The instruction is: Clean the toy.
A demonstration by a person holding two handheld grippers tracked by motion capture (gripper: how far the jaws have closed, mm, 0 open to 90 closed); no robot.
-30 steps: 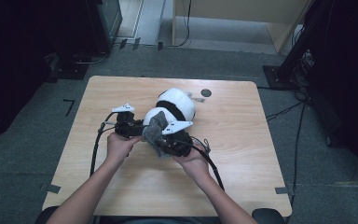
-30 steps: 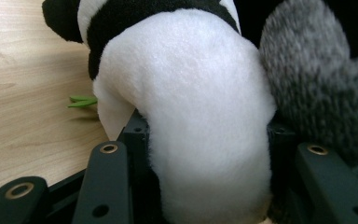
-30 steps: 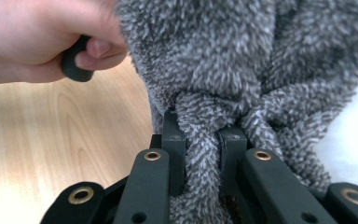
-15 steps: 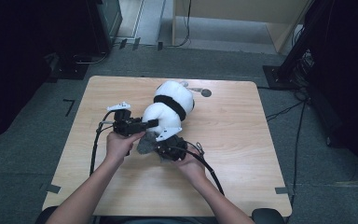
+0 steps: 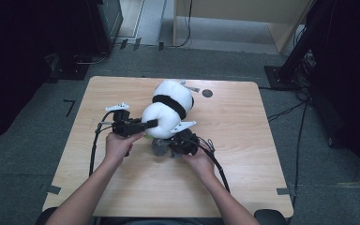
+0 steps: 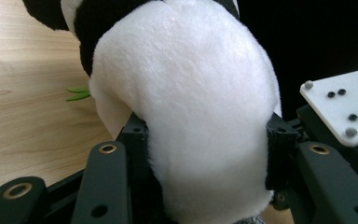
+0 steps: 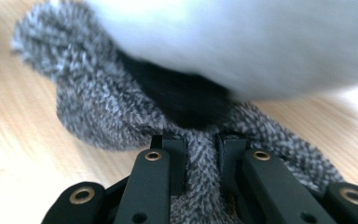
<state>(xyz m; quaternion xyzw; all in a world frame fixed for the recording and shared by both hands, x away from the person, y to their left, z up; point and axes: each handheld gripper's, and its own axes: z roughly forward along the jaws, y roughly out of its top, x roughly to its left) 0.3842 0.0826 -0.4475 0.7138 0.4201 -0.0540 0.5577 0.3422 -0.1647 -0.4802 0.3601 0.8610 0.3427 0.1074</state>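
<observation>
Your high view looks forward and down over the whole surface (image 5: 122, 187) from afar. Each tong camera sits very close, and all three share the plush panda (image 5: 168, 110) (image 6: 186, 107) (image 7: 242, 42).

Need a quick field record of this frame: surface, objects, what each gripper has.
surface: wooden table
toy: plush panda, white with a black band, lying on the table
cloth: grey fuzzy fabric under the panda's near end
left gripper: jaws clamped on the panda's white end
right gripper: jaws pinched on the grey fabric
extras: small dark disc near the far edge
</observation>
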